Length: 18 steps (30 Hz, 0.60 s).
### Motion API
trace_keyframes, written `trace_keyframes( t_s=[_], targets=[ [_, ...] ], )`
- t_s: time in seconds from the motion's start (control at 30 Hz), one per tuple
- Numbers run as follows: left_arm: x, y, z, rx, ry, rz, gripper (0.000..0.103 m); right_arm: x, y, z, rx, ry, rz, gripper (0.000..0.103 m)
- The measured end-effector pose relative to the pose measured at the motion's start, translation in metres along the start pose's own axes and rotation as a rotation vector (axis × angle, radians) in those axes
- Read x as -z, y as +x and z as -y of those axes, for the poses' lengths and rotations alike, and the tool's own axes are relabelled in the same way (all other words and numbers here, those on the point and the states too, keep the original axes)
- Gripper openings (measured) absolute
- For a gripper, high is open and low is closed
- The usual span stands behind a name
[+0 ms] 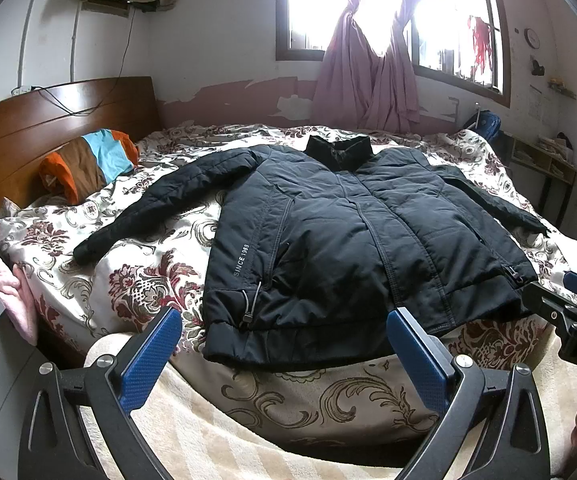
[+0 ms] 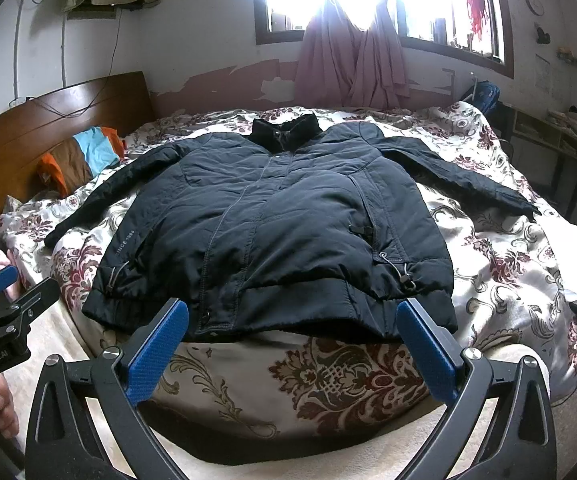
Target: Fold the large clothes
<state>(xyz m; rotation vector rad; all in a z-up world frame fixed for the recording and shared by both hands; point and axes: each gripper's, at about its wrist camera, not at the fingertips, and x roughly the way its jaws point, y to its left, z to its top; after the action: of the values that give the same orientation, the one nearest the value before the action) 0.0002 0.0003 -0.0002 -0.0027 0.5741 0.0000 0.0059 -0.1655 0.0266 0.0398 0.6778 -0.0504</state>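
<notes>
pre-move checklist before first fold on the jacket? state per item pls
1. Black jacket spread flat, front up, on the floral bedspread: ok.
2. Both sleeves extended outward, left sleeve, right sleeve: ok.
3. Left gripper open, holding nothing: ok.
4. Right gripper open, holding nothing: ok.
5. Grippers short of the hem, no contact yet: ok.
6. Front fully closed along its length: cannot tell.
</notes>
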Motion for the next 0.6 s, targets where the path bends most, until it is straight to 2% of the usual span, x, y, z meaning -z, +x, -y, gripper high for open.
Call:
trace_keyframes(
  t_s=[0.6],
  targets=[
    [-0.0002, 0.0024, -0.0005, 0.000, -0.001, -0.001, 0.103, -0.0002, 0.0004, 0.0015, -0.003, 0.004, -0.001, 0.102]
  ],
)
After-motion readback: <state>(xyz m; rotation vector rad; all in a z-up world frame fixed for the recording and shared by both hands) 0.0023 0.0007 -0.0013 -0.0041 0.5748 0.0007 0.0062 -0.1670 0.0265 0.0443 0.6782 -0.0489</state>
